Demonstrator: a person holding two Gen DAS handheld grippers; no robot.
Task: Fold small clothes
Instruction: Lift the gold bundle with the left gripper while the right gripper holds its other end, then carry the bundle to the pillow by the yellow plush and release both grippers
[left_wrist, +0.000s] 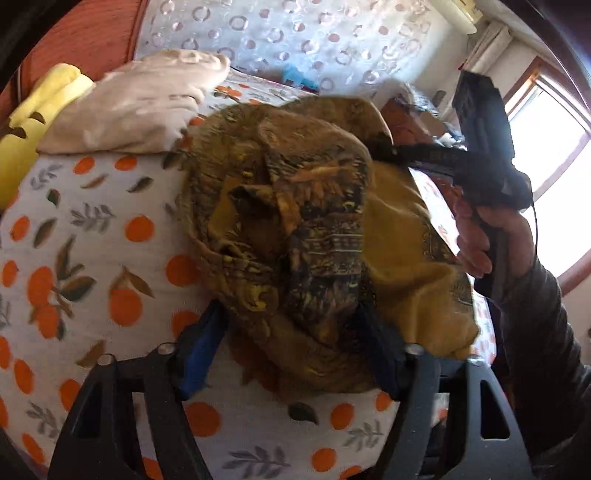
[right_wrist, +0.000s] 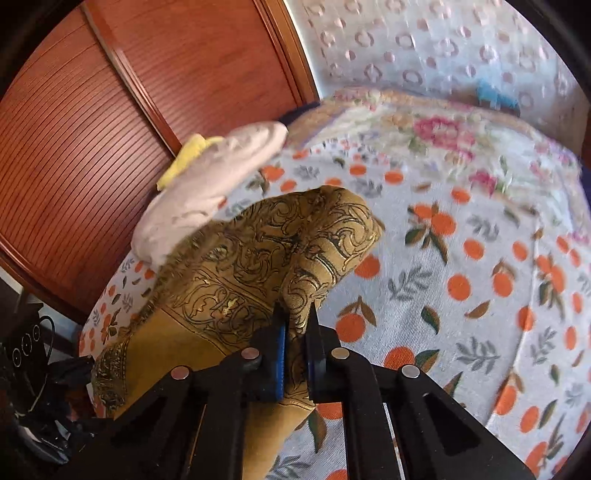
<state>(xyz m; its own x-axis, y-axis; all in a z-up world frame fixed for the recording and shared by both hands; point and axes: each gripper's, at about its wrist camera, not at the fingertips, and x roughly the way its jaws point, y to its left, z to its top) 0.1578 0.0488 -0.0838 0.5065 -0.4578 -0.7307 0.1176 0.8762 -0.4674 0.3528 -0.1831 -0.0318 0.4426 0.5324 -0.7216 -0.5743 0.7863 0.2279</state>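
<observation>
A mustard cloth with dark ornate print (left_wrist: 295, 229) lies bunched on the orange-print bedsheet (left_wrist: 110, 258). My left gripper (left_wrist: 291, 343) straddles the near end of the bunch. Its blue-padded fingers (left_wrist: 203, 350) stand apart on either side, and I see no squeeze. In the right wrist view, my right gripper (right_wrist: 295, 332) is shut on a raised fold of the same cloth (right_wrist: 258, 258). The left wrist view also shows this right gripper (left_wrist: 388, 149), held by a hand (left_wrist: 491, 236), pinching the far edge of the cloth.
A folded beige garment (left_wrist: 140, 107) and a yellow one (left_wrist: 40, 107) lie at the far left of the bed, beside a wooden wardrobe (right_wrist: 129, 110). A floral blanket (right_wrist: 443, 136) and a patterned curtain (right_wrist: 424, 44) lie beyond. A bright window (left_wrist: 546, 147) is at right.
</observation>
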